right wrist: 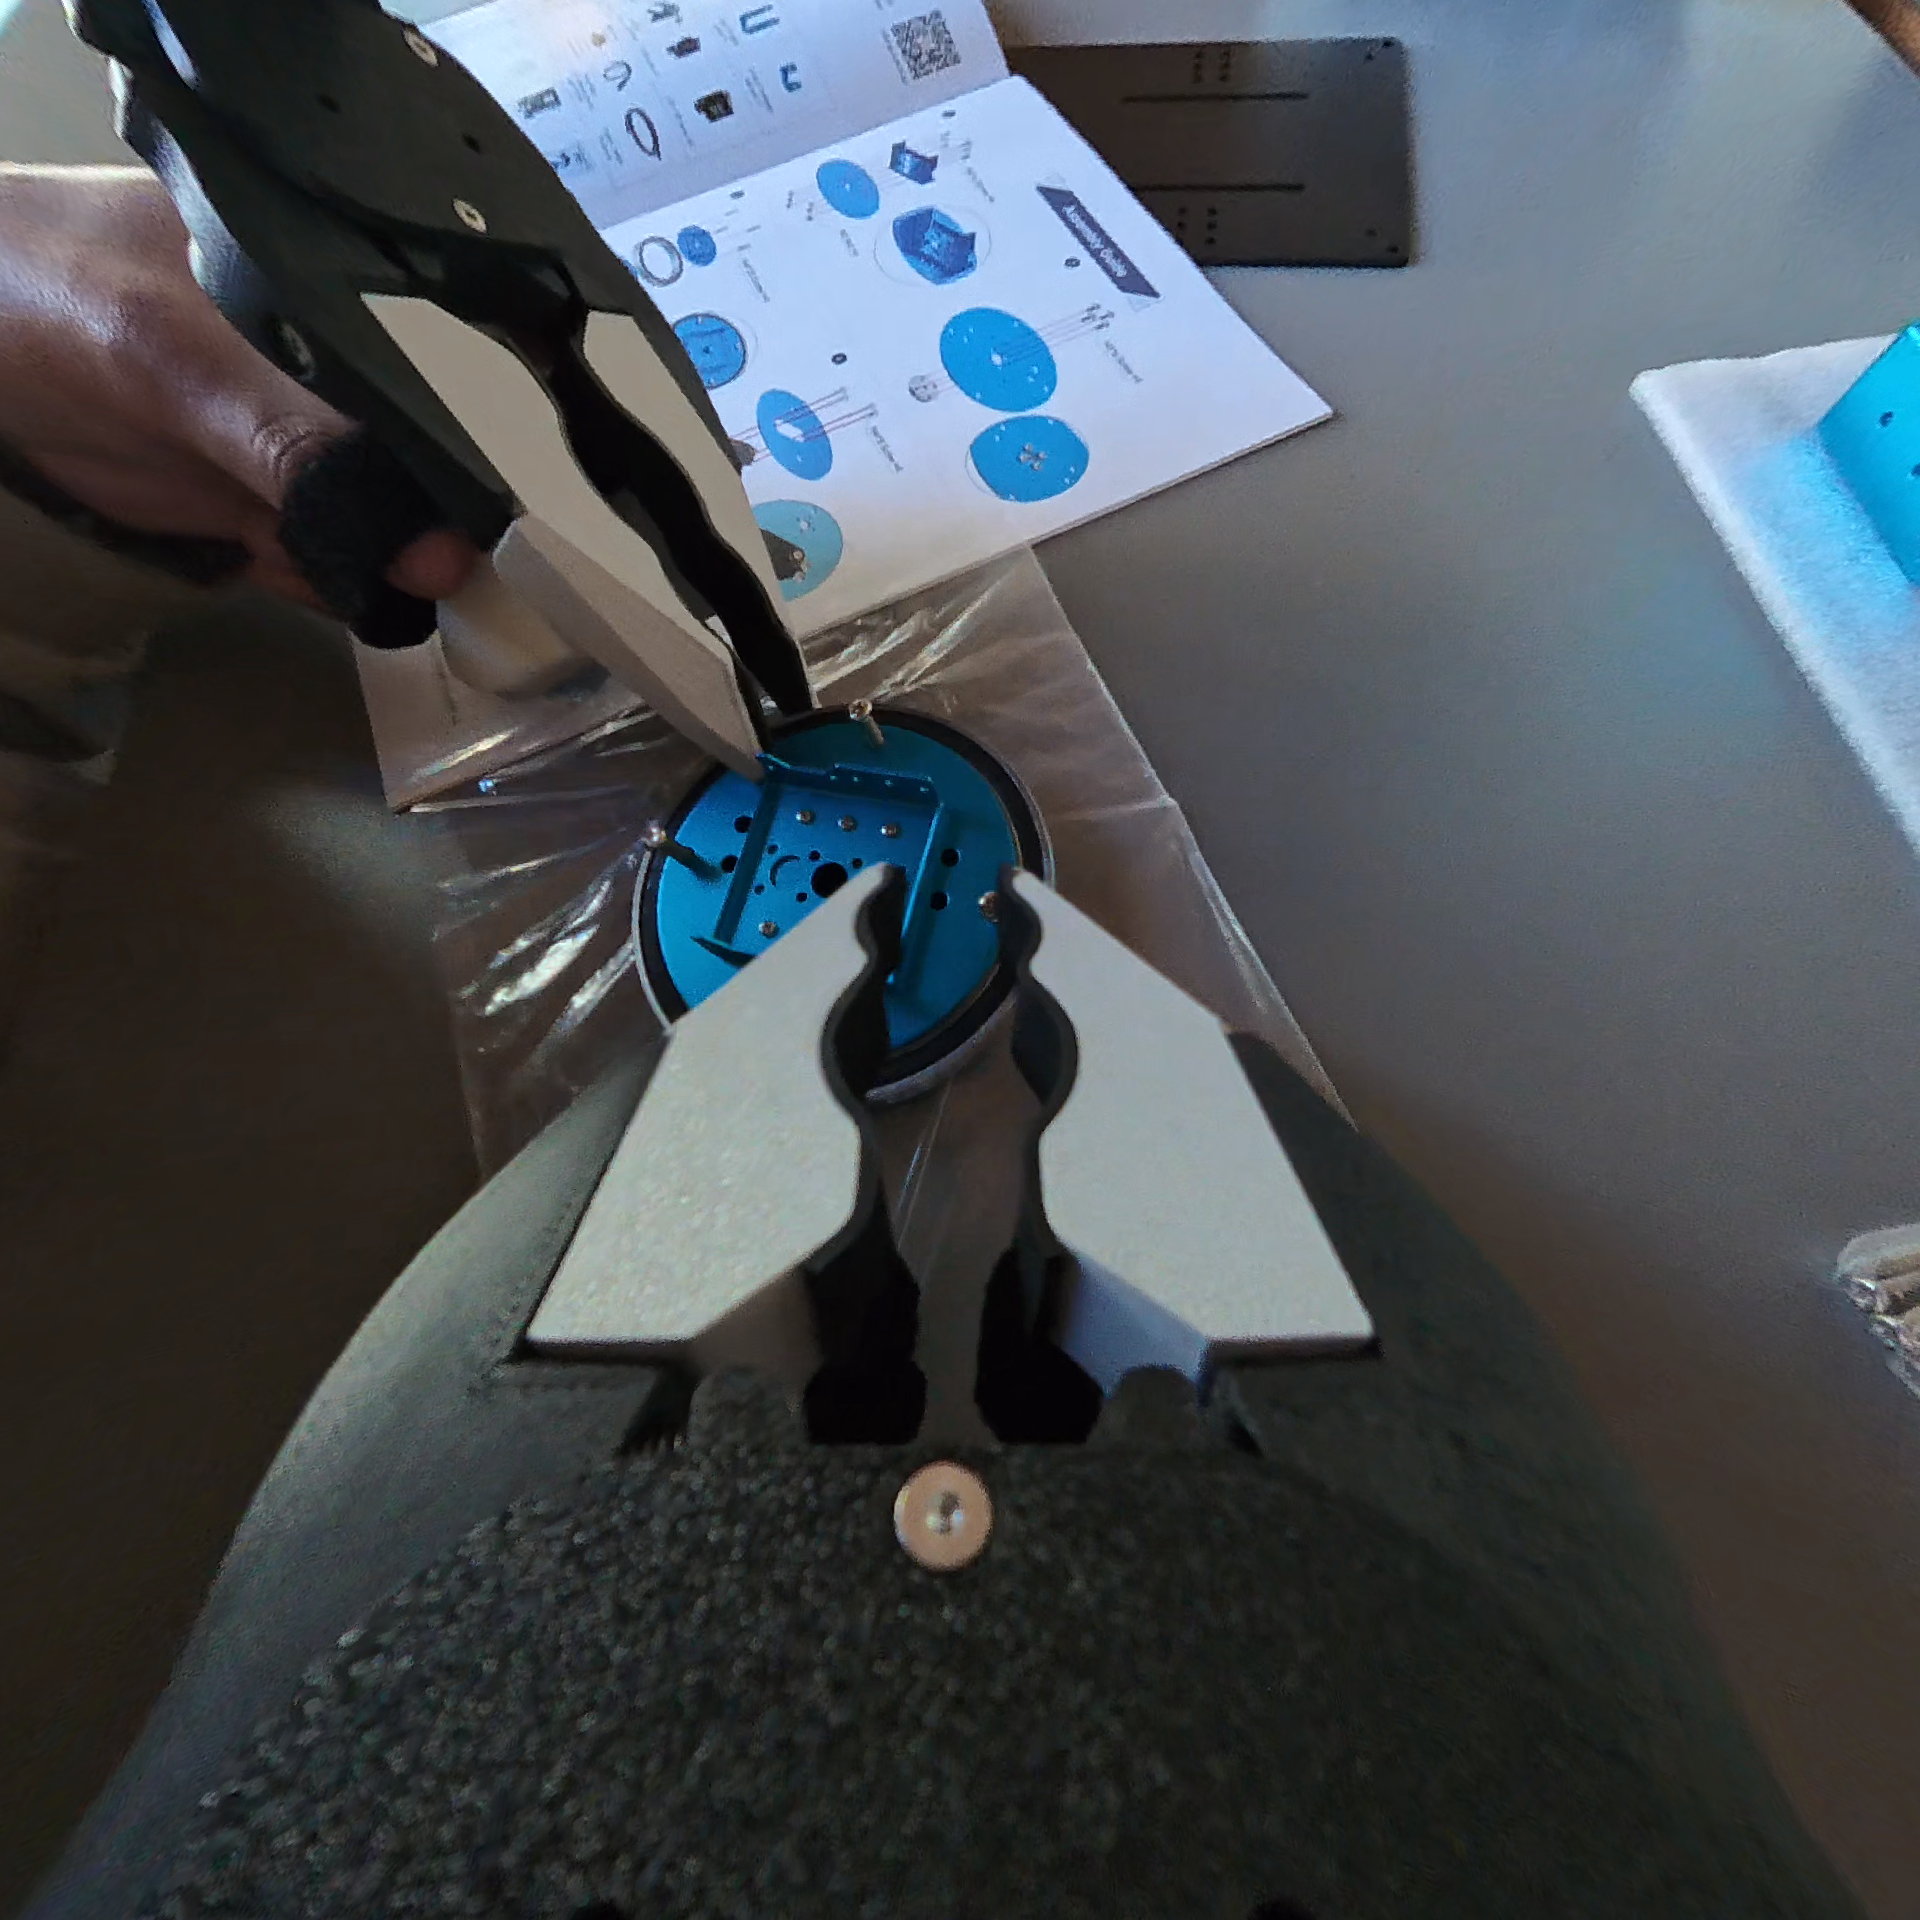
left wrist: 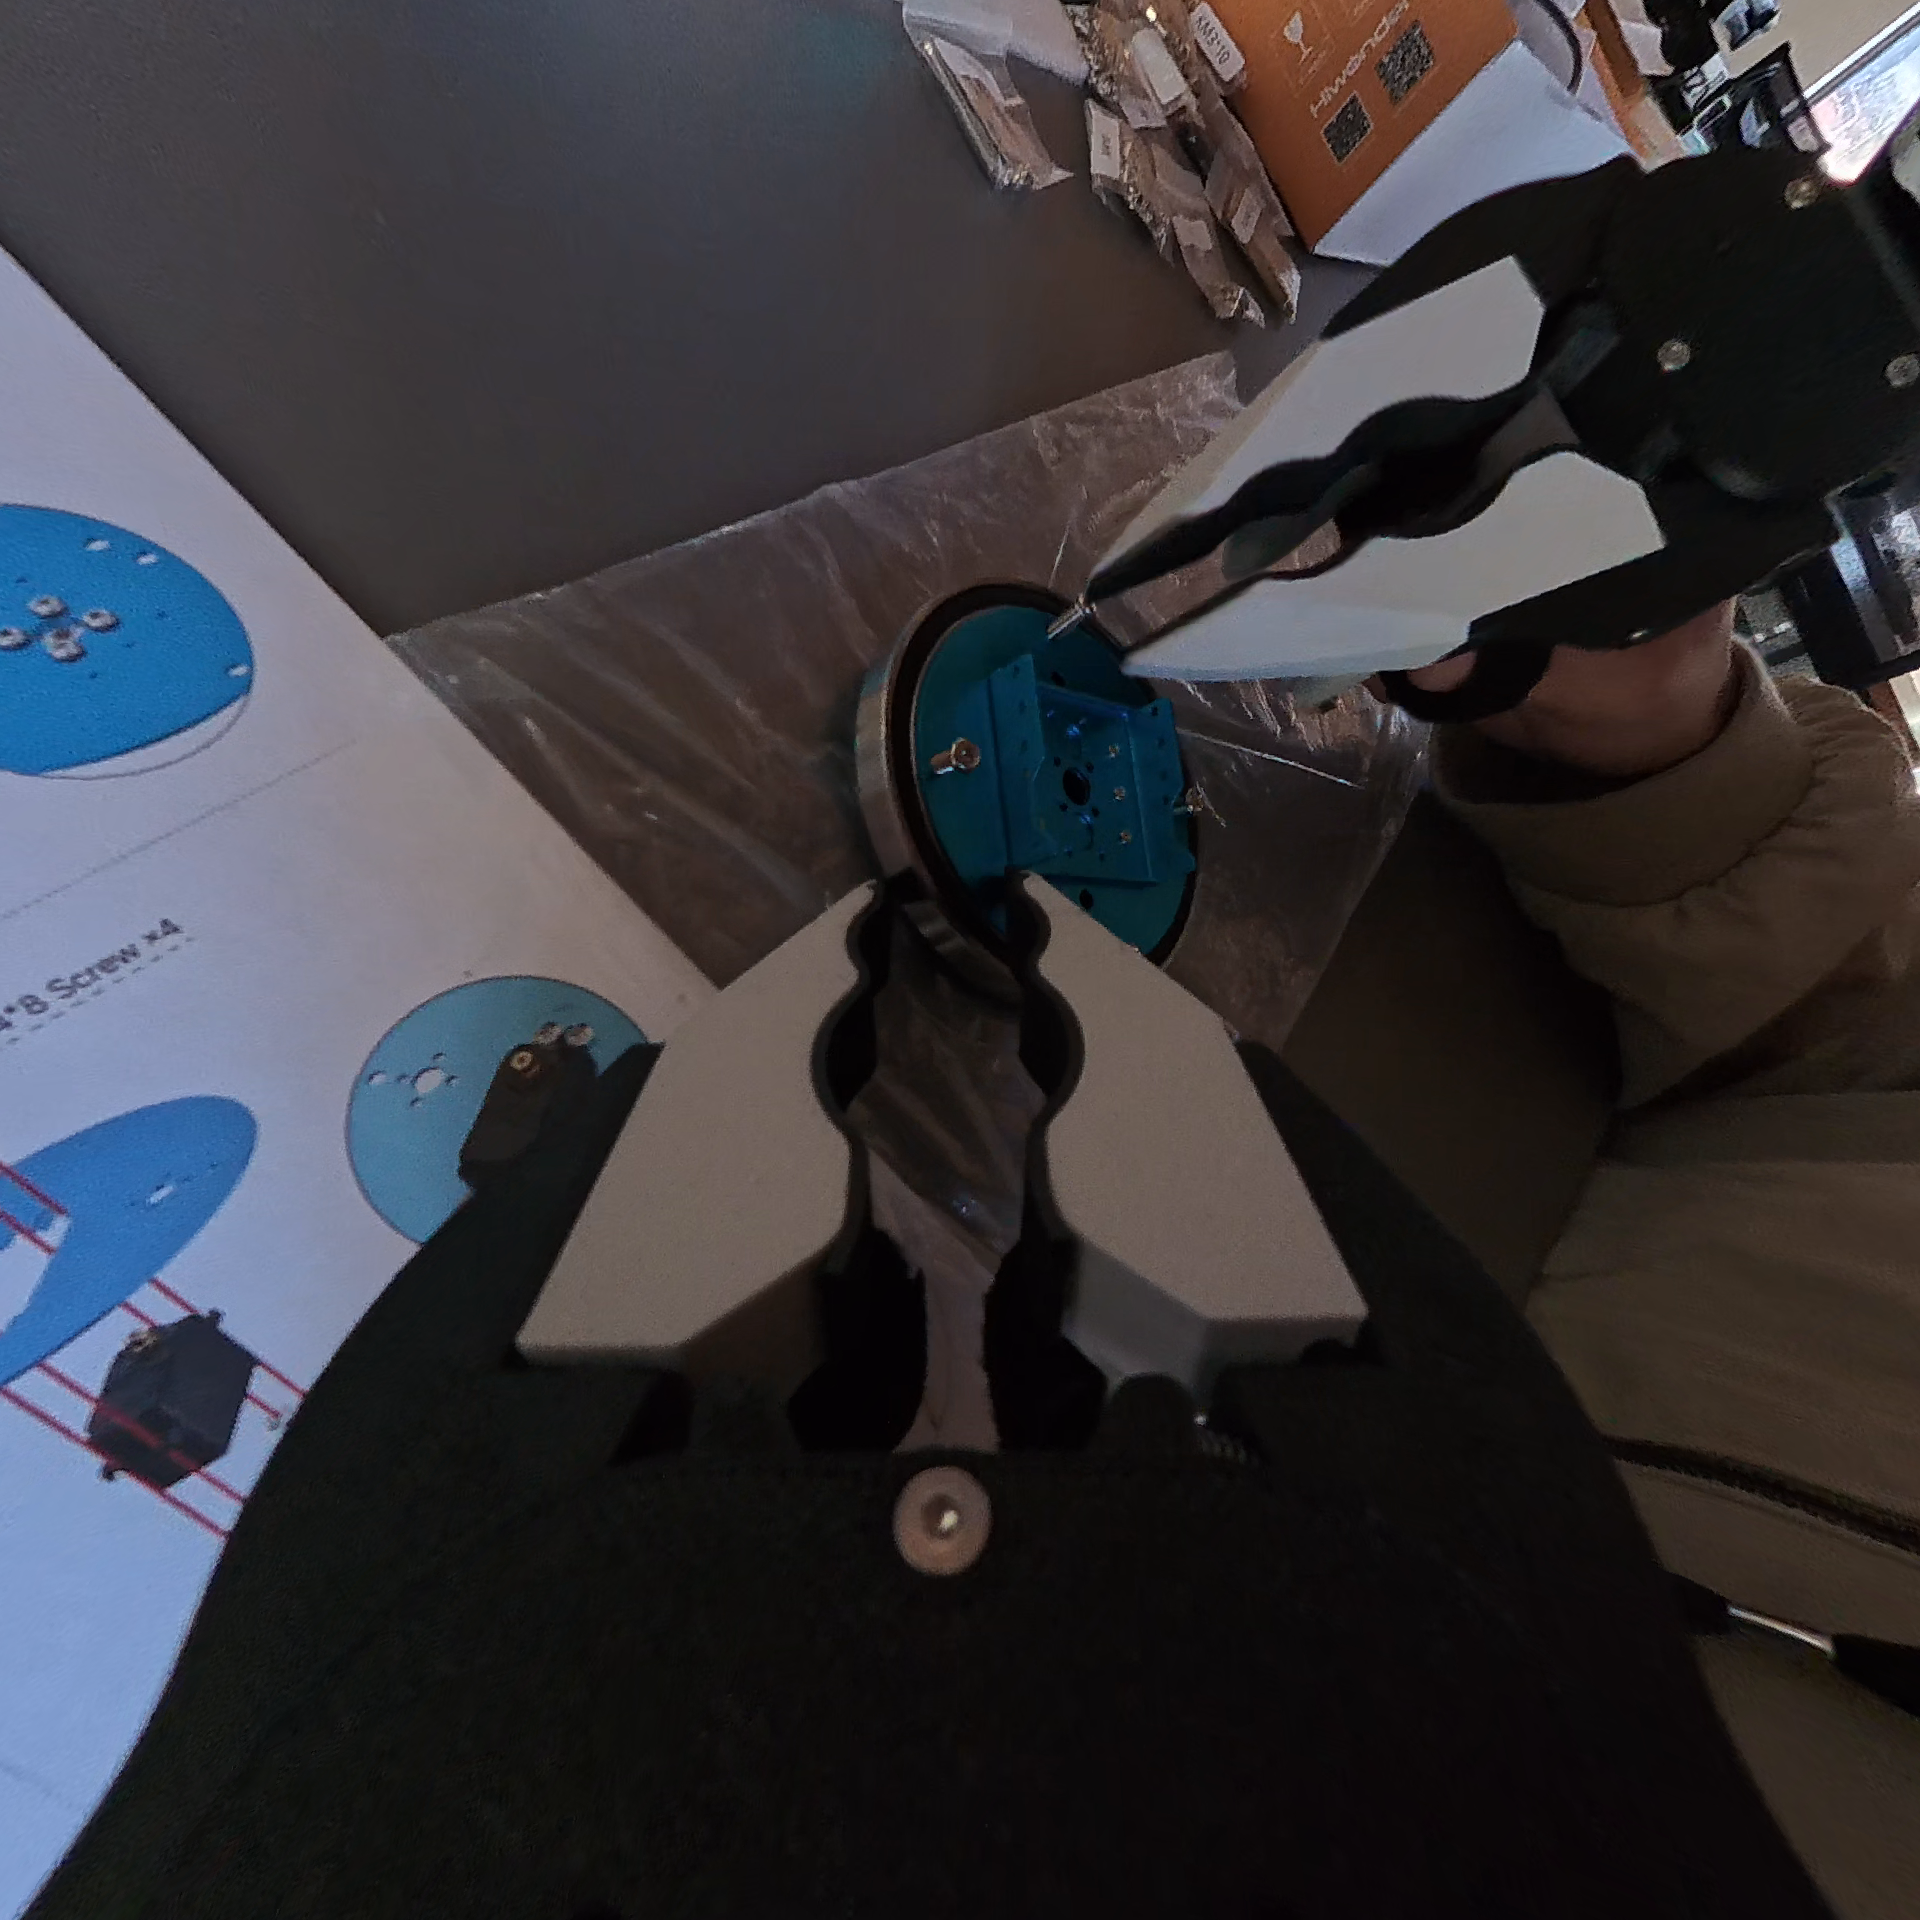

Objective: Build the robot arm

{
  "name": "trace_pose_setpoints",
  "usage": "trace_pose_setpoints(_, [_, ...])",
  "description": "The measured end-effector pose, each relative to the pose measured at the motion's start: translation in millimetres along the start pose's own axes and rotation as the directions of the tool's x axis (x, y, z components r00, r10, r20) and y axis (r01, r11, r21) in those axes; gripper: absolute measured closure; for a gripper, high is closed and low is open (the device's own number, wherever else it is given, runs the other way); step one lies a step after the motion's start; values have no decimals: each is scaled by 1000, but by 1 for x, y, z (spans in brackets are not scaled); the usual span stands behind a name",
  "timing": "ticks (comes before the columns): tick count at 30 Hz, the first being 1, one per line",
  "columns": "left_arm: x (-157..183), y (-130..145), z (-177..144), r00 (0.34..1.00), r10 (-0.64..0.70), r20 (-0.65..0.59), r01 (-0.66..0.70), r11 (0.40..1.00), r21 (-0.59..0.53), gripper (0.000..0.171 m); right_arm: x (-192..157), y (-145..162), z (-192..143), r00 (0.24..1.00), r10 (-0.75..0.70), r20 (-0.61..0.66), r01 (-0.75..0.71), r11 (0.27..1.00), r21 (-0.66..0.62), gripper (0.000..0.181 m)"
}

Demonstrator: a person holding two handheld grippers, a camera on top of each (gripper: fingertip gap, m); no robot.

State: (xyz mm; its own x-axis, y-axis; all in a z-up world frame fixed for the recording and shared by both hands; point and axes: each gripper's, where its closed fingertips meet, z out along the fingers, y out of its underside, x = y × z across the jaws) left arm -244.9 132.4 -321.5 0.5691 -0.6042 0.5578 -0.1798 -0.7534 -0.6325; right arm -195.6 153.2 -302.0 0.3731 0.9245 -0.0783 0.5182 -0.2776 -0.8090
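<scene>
A round blue disc [left wrist: 943, 717] in a silver ring lies on a clear plastic bag; it also shows in the right wrist view [right wrist: 707, 935]. A blue U-shaped bracket [left wrist: 1081, 769] sits on it [right wrist: 862, 790], with three small screws standing loosely in holes. My left gripper [left wrist: 961, 894] is shut across the disc's rim, one finger on the ring and one on the blue face; the right wrist view shows its tips [right wrist: 769, 743] at the far-left rim. My right gripper [right wrist: 948, 881] hovers over the opposite rim with its jaws slightly apart and a screw [right wrist: 992, 904] beside its right fingertip; it also shows in the left wrist view [left wrist: 1110, 623].
An open picture booklet [right wrist: 935, 364] lies on the grey table beyond the bag [right wrist: 1101, 727]. A black metal plate [right wrist: 1247, 145] lies behind it. White foam [right wrist: 1766, 499] with a blue part [right wrist: 1886, 447] sits at right. An orange box [left wrist: 1351, 104] and small parts bags [left wrist: 1164, 156] lie at the back. The left gripper's tips are roughly 7 centimetres from the right gripper's.
</scene>
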Motion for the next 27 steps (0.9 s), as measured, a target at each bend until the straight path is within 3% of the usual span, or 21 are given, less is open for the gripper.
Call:
trace_pose_setpoints(2, [2,1,-1,1000,-4,-10,4,1000,11,150,4,3,2,998,-34,-49,33,999,-23,180])
trace_pose_setpoints(9, [5,3,-1,1000,10,-1,-10,1000,17,149,5,1,10,982,-145,-120,135,987,-89,181])
trace_pose_setpoints(16, [7,4,-2,999,45,18,-46,999,17,145,8,-1,9,981,-141,-136,130,988,-84,181])
trace_pose_setpoints(19, [12,0,-6,996,85,21,-86,996,38,144,9,-17,-15,983,-110,-144,117,992,41,171])
trace_pose_setpoints(22, [14,-6,-12,989,146,24,-147,988,56,144,-12,-15,-28,997,-70,-16,71,991,111,148])
trace_pose_setpoints(23, [14,-9,-14,986,163,29,-165,984,65,144,-18,-8,-27,999,-41,11,39,995,93,135])
trace_pose_setpoints(27, [13,-22,-20,982,184,42,-187,976,110,144,-36,9,-8,1000,-21,-11,21,999,24,125])
